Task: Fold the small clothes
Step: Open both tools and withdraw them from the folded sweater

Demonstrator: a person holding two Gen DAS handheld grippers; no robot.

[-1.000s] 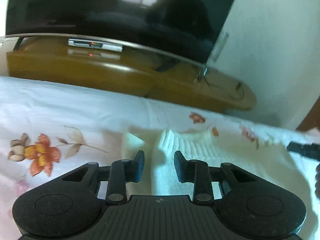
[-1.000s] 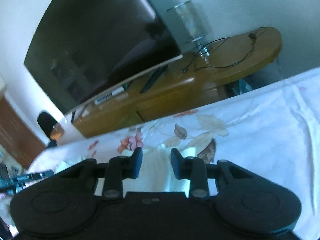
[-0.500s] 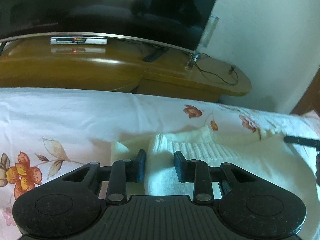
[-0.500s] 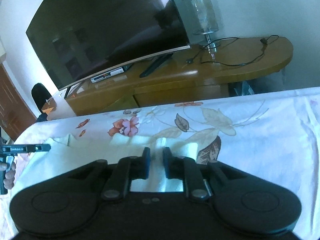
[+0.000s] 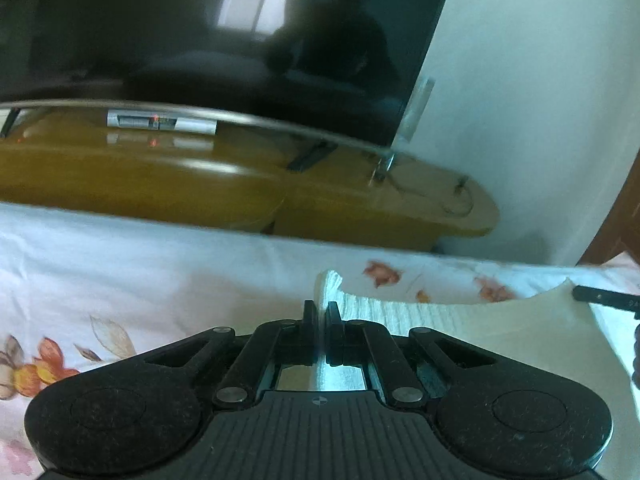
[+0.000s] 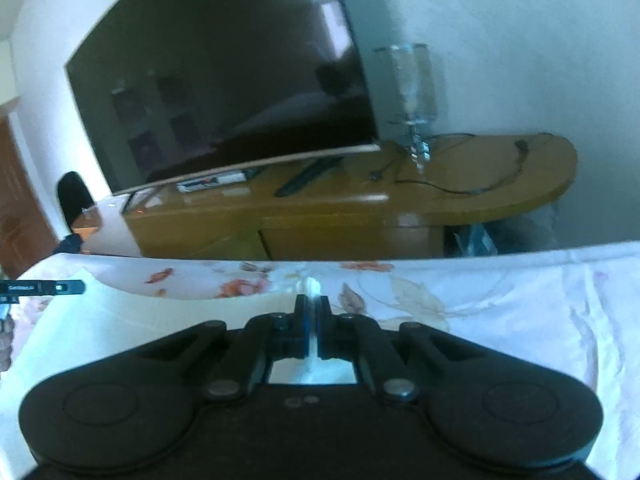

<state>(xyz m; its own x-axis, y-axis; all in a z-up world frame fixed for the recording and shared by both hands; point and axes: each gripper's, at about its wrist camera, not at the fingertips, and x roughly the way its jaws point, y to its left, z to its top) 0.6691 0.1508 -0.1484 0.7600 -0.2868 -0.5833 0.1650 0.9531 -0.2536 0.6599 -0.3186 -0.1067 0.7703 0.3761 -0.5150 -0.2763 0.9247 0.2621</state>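
A small cream knitted garment point(image 5: 460, 320) is held up off the floral bedsheet point(image 5: 140, 280), stretched between both grippers. My left gripper point(image 5: 321, 308) is shut on its left top corner, with a ribbed edge poking up between the fingers. My right gripper point(image 6: 312, 302) is shut on the other top corner of the garment point(image 6: 140, 320). The right gripper's tip shows at the right edge of the left wrist view point(image 5: 604, 299). The left gripper's tip shows at the left edge of the right wrist view point(image 6: 44, 287).
Beyond the bed's far edge stands a wooden TV cabinet point(image 5: 200, 184) with a large dark television point(image 5: 200, 32), a set-top box point(image 5: 160, 122), cables and a clear glass lamp point(image 6: 412, 92). A white wall point(image 5: 540, 100) is at the right.
Both grippers have closed on the garment's top corners and lifted it off the sheet; one second ago both were open above it.
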